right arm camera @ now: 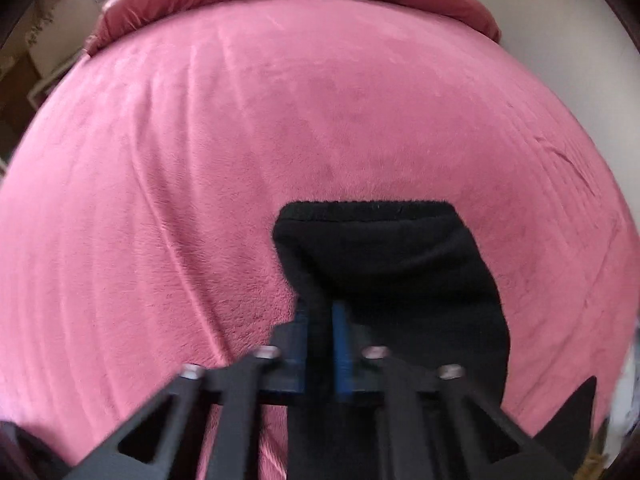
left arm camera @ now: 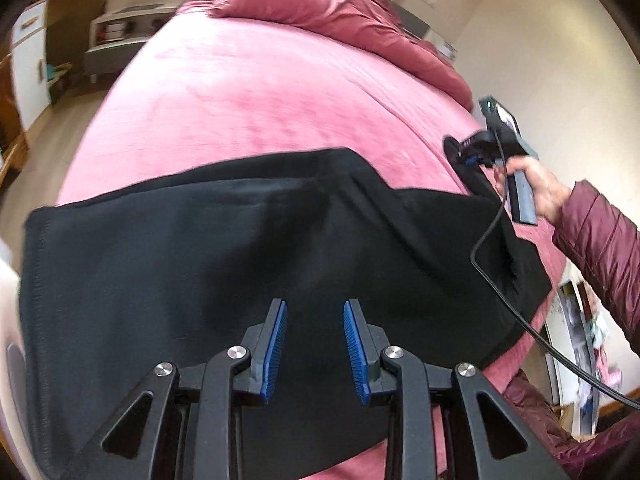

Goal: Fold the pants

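1. Pants (left arm camera: 224,264), black and fleecy-looking, lie spread across the near part of my bed's pink plush blanket (left arm camera: 256,92), reaching close to its near edge and toward its right edge.

2. My left gripper (left arm camera: 315,320) hovers over the middle of the dark cloth with its blue ribbed pads (left arm camera: 276,344) spread apart and nothing between them.

3. My right gripper (right arm camera: 320,320) is clamped on an end of the pants (right arm camera: 384,264); its pads sit almost together with black fabric pinched in the narrow gap. From the left wrist view, that end is lifted off the blanket near the right edge.

4. A stitched hem runs down the left end of the garment, near the blanket's left edge.

5. Handling, as I judge it: the cloth is soft, limp and light. It will sag and drape wherever it is unsupported, and a thick nap should grip well against ribbed pads, so slipping seems unlikely.

6. Where to take hold: I would pinch a hem or corner, catching all layers together, because a grab in the flat middle would likely lift only the top layer and bunch it.

7. A rumpled pink duvet (left arm camera: 352,16) is heaped along the far edge.
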